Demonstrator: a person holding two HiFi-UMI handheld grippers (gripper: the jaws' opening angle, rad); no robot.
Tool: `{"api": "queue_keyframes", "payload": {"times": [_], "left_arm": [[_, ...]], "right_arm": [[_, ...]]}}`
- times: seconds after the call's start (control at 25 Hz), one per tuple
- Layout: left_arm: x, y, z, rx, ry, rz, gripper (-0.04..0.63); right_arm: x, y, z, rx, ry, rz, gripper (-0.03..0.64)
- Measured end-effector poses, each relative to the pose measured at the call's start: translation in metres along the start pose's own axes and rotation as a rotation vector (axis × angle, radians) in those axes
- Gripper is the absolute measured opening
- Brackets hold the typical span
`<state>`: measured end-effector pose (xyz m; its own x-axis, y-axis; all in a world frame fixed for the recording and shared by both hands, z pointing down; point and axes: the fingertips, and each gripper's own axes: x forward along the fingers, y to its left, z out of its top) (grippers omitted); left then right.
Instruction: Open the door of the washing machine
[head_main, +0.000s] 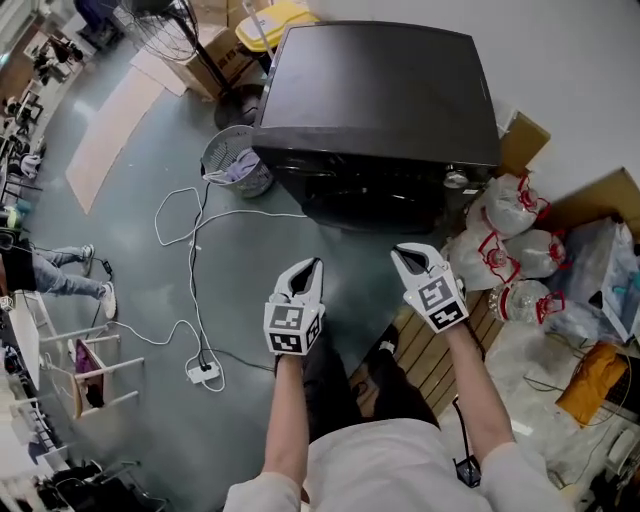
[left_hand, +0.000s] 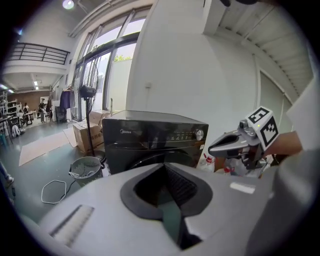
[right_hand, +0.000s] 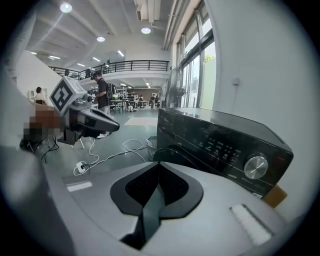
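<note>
A black front-loading washing machine (head_main: 375, 100) stands against the wall, its round door (head_main: 372, 205) closed. The same machine (left_hand: 155, 140) fills the middle of the left gripper view, and its control panel with a silver knob (right_hand: 256, 166) shows in the right gripper view. My left gripper (head_main: 308, 268) hangs in front of the machine, a short way from the door, shut and holding nothing. My right gripper (head_main: 413, 256) is beside it to the right, also shut and bare. Each gripper appears in the other's view: the right gripper (left_hand: 235, 145) and the left gripper (right_hand: 100, 122).
A wire waste basket (head_main: 236, 160) stands left of the machine. White cables and a power strip (head_main: 203, 372) lie on the floor. Tied plastic bags (head_main: 515, 255) and cardboard crowd the right side, with a wooden pallet (head_main: 440, 365) below. A standing fan (head_main: 175, 35) and boxes are behind.
</note>
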<state>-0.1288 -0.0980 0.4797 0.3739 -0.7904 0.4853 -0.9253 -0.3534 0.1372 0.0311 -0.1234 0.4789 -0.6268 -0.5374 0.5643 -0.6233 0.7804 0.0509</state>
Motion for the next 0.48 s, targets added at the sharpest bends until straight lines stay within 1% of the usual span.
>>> {"api": "queue_keyframes", "payload": {"times": [0.12,0.28,0.4,0.48], "left_arm": [[0.018,0.022,-0.008,-0.022,-0.009,-0.040,0.058],[0.043,0.060,-0.021,0.000,0.024,-0.100,0.058],[0.065,0.088,-0.025,0.013,0.038,-0.151,0.058],[0.081,0.103,-0.030,0.018,0.051,-0.198,0.058]], "right_arm": [[0.021,0.006,0.005,-0.019,0.032,-0.017,0.002],[0.062,0.011,0.001,-0.025,0.082,-0.061,0.002],[0.092,0.011,0.015,-0.020,0.099,-0.084,0.002],[0.113,0.015,0.017,-0.049,0.136,-0.083,0.002]]}}
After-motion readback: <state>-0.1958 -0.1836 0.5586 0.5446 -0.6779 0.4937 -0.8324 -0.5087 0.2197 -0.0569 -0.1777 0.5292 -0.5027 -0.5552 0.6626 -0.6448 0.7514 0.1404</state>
